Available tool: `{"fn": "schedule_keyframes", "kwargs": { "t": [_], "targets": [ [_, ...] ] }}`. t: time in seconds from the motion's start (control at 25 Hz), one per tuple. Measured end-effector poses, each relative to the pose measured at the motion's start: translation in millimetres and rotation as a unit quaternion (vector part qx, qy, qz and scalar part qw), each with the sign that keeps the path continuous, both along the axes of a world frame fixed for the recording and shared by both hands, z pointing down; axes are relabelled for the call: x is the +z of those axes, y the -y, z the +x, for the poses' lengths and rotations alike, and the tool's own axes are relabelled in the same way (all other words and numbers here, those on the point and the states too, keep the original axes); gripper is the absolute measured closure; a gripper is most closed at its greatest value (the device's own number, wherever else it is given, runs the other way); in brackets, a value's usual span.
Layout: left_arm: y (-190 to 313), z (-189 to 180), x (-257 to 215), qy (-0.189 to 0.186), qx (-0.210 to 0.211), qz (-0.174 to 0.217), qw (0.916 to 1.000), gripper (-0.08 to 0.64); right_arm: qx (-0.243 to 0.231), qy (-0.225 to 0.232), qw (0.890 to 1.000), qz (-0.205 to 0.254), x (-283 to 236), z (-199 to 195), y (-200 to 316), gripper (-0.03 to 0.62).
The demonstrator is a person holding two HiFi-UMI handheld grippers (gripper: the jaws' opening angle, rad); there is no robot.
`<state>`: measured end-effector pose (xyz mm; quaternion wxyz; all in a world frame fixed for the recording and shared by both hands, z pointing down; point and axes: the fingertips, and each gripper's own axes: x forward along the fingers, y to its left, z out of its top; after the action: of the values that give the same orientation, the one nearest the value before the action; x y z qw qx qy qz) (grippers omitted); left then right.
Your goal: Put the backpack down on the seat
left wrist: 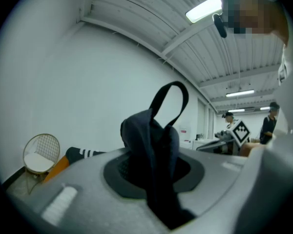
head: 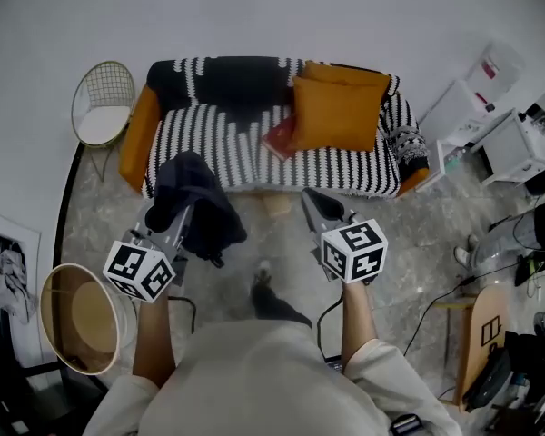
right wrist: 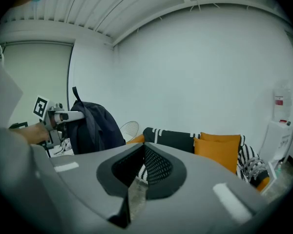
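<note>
Backpack (head: 198, 205): dark, hanging off the floor just in front of the sofa (head: 209, 148), toward its left end; not yet on the seat.
Left gripper (head: 174, 214): clenched on bunched fabric below the carry loop (left wrist: 168, 99).
Right gripper (head: 316, 203): jaws apart, empty, before the sofa's middle.
Risk: the hold is on loose cloth, so the bag may slip or swing; let go short of the sofa's front edge, it would likely drop to the floor.
</note>
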<state>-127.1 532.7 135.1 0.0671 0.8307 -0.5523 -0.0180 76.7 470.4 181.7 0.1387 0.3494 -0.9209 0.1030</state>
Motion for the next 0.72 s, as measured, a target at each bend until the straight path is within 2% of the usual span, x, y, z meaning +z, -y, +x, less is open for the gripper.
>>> {"fn": "schedule_keyframes", "kwargs": {
  "t": [0.4, 0.6, 0.72],
  "targets": [
    [102, 10, 2, -0.006, -0.002, -0.021, 0.9998, 0.476, 0.009, 0.005, 1.000, -0.009, -3, 14, 101, 0.586],
    [144, 19, 3, -0.005, -0.002, -0.027, 0.9996, 0.476, 0.005, 0.043, 0.999, -0.027, -7, 19, 143, 0.586],
    [167, 20, 2, -0.004, -0.005, -0.031, 0.9995, 0.476, -0.001, 0.040, 0.999, -0.035, -5, 19, 167, 0.586]
  ]
}}
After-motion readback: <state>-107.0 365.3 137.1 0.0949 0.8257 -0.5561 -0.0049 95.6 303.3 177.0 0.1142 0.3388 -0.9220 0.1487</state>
